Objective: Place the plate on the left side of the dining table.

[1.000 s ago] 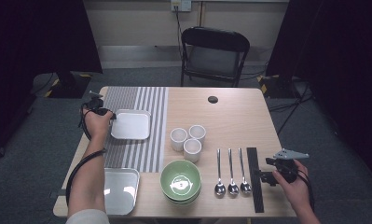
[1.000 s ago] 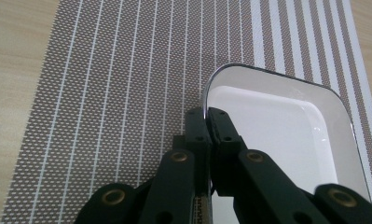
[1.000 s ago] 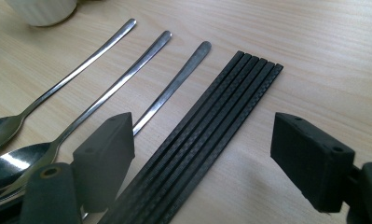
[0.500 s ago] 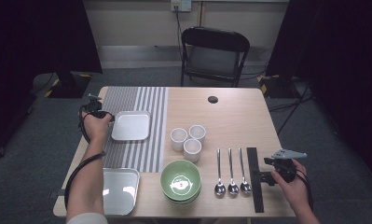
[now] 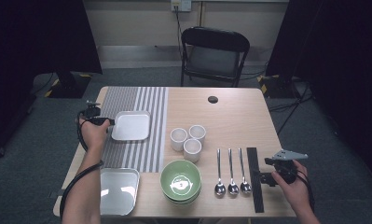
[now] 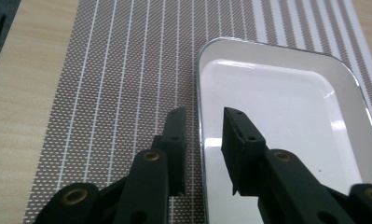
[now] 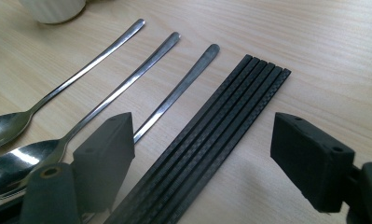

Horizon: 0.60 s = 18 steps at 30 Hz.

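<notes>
A white rectangular tray (image 5: 131, 126) lies on the striped placemat (image 5: 132, 154) at the left of the table. My left gripper (image 5: 110, 122) is at the tray's left edge. In the left gripper view the gripper (image 6: 204, 116) has one jaw on each side of the tray's (image 6: 277, 116) rim, with a gap on both sides; its jaws have just been opening. Near the table's front right, my right gripper (image 5: 263, 178) stands open over a row of black chopsticks (image 5: 254, 179). In the right gripper view the chopsticks (image 7: 211, 135) lie between the wide jaws of the gripper (image 7: 202, 140), untouched.
Three spoons (image 5: 230, 172) lie left of the chopsticks. Three white cups (image 5: 187, 140) stand mid-table, with stacked green bowls (image 5: 181, 181) in front of them. A metal tray (image 5: 118, 191) sits at the front left. A black chair (image 5: 215, 51) stands behind the table.
The left hand has shifted a little toward the near side, and its jaws have parted at the white tray's rim. The tray and the right hand have stayed in place.
</notes>
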Each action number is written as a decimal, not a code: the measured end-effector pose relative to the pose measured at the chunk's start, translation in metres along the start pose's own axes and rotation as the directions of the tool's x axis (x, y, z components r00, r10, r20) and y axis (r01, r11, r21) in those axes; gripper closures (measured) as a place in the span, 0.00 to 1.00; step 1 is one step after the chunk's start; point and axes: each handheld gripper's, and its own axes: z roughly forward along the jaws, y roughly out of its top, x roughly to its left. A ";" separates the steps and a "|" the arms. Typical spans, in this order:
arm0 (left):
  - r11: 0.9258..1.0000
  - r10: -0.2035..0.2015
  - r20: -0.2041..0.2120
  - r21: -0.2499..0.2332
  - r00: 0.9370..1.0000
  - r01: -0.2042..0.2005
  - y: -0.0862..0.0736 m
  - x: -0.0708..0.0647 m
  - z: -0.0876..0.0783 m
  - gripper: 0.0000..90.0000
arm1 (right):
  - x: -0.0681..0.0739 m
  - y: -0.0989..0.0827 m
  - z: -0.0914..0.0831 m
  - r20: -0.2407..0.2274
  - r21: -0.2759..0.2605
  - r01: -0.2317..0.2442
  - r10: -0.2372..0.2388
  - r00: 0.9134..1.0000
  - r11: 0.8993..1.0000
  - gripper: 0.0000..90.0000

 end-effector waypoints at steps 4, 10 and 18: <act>1.000 0.019 -0.009 -0.003 1.000 -0.019 -0.007 -0.004 -0.006 0.81 | -0.001 -0.001 -0.002 -0.004 -0.003 0.000 0.000 1.000 1.000 0.23; 1.000 0.007 -0.013 -0.003 1.000 -0.007 -0.016 -0.006 -0.008 0.83 | -0.001 -0.001 -0.004 -0.004 -0.009 0.006 -0.006 1.000 1.000 0.23; 0.999 0.032 -0.051 0.014 0.998 -0.032 -0.020 -0.008 0.000 0.83 | -0.001 -0.002 -0.004 -0.012 -0.007 0.008 -0.008 1.000 1.000 0.23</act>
